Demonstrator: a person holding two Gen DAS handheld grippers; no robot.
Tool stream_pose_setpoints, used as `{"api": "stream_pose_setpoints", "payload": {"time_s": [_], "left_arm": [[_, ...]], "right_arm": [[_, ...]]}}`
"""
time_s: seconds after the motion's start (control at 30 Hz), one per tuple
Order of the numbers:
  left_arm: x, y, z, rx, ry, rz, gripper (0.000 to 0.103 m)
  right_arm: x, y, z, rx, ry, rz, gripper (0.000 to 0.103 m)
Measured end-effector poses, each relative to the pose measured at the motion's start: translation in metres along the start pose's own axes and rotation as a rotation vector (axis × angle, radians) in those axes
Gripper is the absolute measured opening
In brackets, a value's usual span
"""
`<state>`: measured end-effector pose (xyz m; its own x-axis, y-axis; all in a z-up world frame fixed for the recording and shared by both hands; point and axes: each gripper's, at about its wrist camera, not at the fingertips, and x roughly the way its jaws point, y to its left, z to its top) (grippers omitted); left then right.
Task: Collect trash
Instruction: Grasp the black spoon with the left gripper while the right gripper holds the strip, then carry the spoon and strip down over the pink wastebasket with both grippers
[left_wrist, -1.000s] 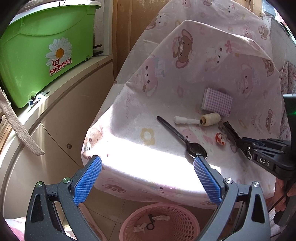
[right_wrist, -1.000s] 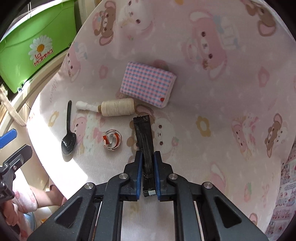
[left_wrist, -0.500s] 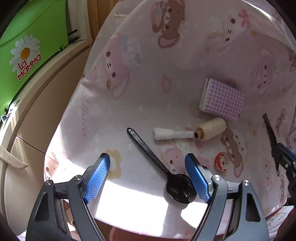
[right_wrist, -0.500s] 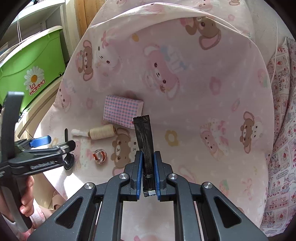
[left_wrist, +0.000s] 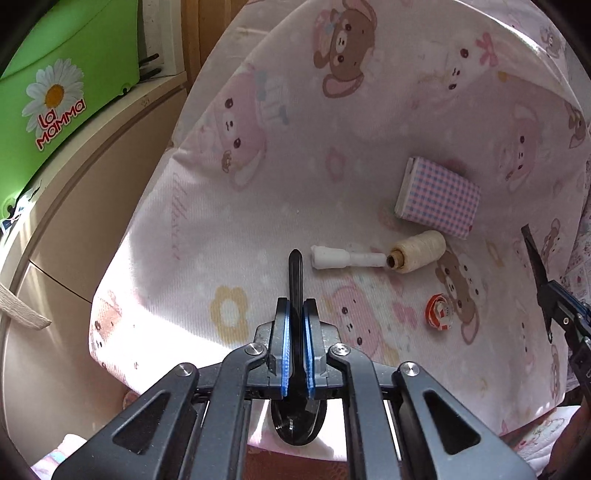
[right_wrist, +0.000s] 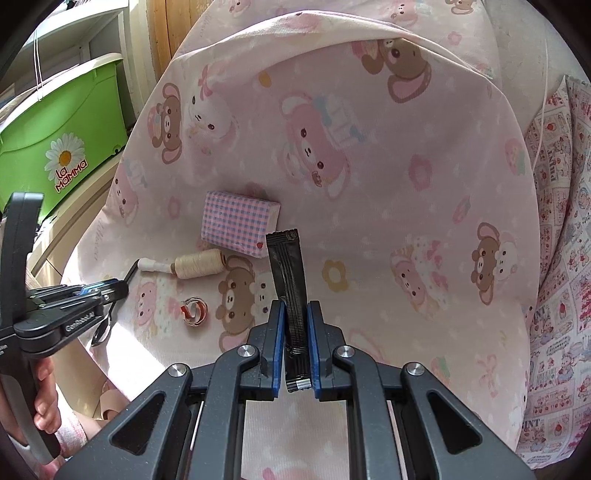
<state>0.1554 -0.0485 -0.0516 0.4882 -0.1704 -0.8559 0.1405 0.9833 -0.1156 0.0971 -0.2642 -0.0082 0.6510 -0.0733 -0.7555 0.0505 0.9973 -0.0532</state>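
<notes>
the landmark here is the thread spool (left_wrist: 419, 251), lying on the pink bear-print cloth (left_wrist: 295, 166) that covers the desk. far left of it, off the desk, stands a green la mamma bin (left_wrist: 66, 77). nearer on its left, the left claw (left_wrist: 295, 354) is closed tight on the handle of a black plastic spoon (left_wrist: 295, 280), whose bowl hangs back under the claw at the desk's front edge. touching the spool's left end lies a white plastic piece (left_wrist: 341, 257). just behind the spool sits a purple gingham tissue pack (left_wrist: 437, 199); in front of it and slightly right lies a small red-and-white scrap (left_wrist: 439, 312). right of the spool, the right claw (right_wrist: 295, 343) is clamped on a black sachet wrapper (right_wrist: 290, 266), held upright above the cloth.

by my judgement the job is midway: two pieces of trash are in hand but not binned, no basket shows in either view, and the scrap, perhaps also the white piece, waits on the desk.
</notes>
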Motion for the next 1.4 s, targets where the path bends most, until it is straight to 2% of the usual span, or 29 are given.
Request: {"api": "stream_pose_setpoints", "payload": {"time_s": [0.3, 0.53, 0.7, 0.8, 0.93, 1.03, 1.2, 1.4], "left_arm": [[-0.054, -0.002, -0.018, 0.055, -0.126, -0.041, 0.006], [-0.076, 0.008, -0.026, 0.059, -0.152, -0.062, 0.006], [-0.088, 0.009, -0.031, 0.070, -0.141, -0.053, 0.006], [-0.103, 0.009, -0.036, 0.086, -0.122, -0.078, 0.006], [-0.128, 0.007, -0.045, 0.137, -0.143, -0.053, 0.006], [-0.136, 0.010, -0.058, 0.133, -0.129, -0.056, 0.006], [-0.123, 0.015, -0.082, 0.111, -0.106, -0.055, 0.006], [-0.098, 0.024, -0.096, 0.071, -0.036, -0.070, 0.006]], "right_arm": [[-0.014, -0.011, -0.002, 0.062, -0.042, 0.044, 0.013], [-0.032, -0.003, -0.006, 0.037, -0.084, 0.083, 0.013], [-0.051, 0.008, -0.009, 0.005, -0.107, 0.117, 0.013], [-0.074, 0.017, -0.009, -0.031, -0.140, 0.152, 0.013], [-0.108, 0.030, -0.016, -0.074, -0.184, 0.204, 0.013], [-0.127, 0.041, -0.027, -0.104, -0.203, 0.243, 0.013], [-0.141, 0.055, -0.048, -0.121, -0.201, 0.286, 0.013], [-0.121, 0.064, -0.068, -0.142, -0.135, 0.276, 0.013]]}}
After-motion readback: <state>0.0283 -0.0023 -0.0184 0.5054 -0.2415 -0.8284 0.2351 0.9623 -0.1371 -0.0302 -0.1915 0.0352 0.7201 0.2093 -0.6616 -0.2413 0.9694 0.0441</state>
